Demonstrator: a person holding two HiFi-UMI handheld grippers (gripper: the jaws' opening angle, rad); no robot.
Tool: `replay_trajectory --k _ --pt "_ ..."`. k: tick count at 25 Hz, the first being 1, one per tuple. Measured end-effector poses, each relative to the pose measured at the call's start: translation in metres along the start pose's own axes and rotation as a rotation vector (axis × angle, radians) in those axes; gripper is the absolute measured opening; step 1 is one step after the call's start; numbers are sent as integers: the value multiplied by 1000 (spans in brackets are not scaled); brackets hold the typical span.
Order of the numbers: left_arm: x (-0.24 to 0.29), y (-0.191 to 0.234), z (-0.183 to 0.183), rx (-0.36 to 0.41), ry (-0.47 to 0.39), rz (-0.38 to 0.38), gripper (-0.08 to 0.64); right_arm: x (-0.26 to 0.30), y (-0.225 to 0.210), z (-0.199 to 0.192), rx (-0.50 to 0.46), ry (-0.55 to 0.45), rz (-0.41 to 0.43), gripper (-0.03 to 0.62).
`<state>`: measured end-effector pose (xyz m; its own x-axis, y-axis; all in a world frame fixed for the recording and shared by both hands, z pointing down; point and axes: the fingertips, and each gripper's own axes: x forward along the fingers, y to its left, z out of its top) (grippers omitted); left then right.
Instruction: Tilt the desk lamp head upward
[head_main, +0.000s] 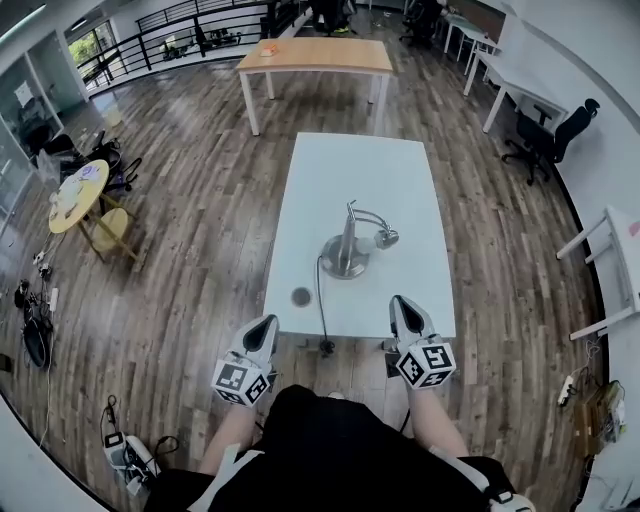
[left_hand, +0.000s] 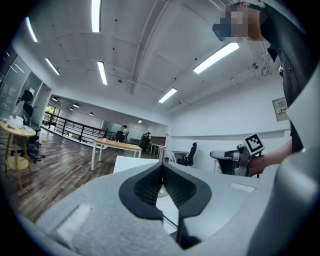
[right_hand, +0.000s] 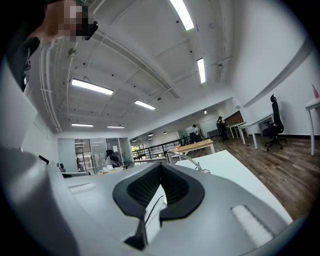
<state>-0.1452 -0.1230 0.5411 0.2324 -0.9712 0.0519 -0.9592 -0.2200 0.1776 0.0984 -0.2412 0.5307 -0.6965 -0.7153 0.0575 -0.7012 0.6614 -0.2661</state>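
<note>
A silver desk lamp (head_main: 350, 245) stands on the white table (head_main: 360, 180), on a round base with a curved arm; its small head (head_main: 386, 238) points right and down. Its black cord (head_main: 321, 310) runs off the near edge. My left gripper (head_main: 266, 327) hovers shut at the table's near edge, left of the cord. My right gripper (head_main: 400, 305) is shut too, over the near right edge. Neither touches the lamp. In the right gripper view the lamp arm (right_hand: 186, 161) shows just beyond the shut jaws. In the left gripper view the lamp arm (left_hand: 168, 155) peeks above the jaws.
A small dark round disc (head_main: 301, 296) lies on the table's near left. A wooden table (head_main: 315, 55) stands beyond it. White desks (head_main: 520, 85) and an office chair (head_main: 545, 135) are at the right, a yellow round table (head_main: 78, 195) at the left. Wood floor surrounds everything.
</note>
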Motion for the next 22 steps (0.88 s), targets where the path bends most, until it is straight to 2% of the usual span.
replay_trajectory --k 4,8,15,22 --pt "12 8 -7 1 42 -2 0 12 -8 -10 16 28 -9 5" --pt "36 34 3 -1 30 6 0 32 -20 -2 25 19 -36 5" --pt "100 56 14 18 26 -83 0 63 -44 14 16 7 -92 5" --pt "142 68 7 -31 31 -130 0 99 -51 9 7 42 -109 5"
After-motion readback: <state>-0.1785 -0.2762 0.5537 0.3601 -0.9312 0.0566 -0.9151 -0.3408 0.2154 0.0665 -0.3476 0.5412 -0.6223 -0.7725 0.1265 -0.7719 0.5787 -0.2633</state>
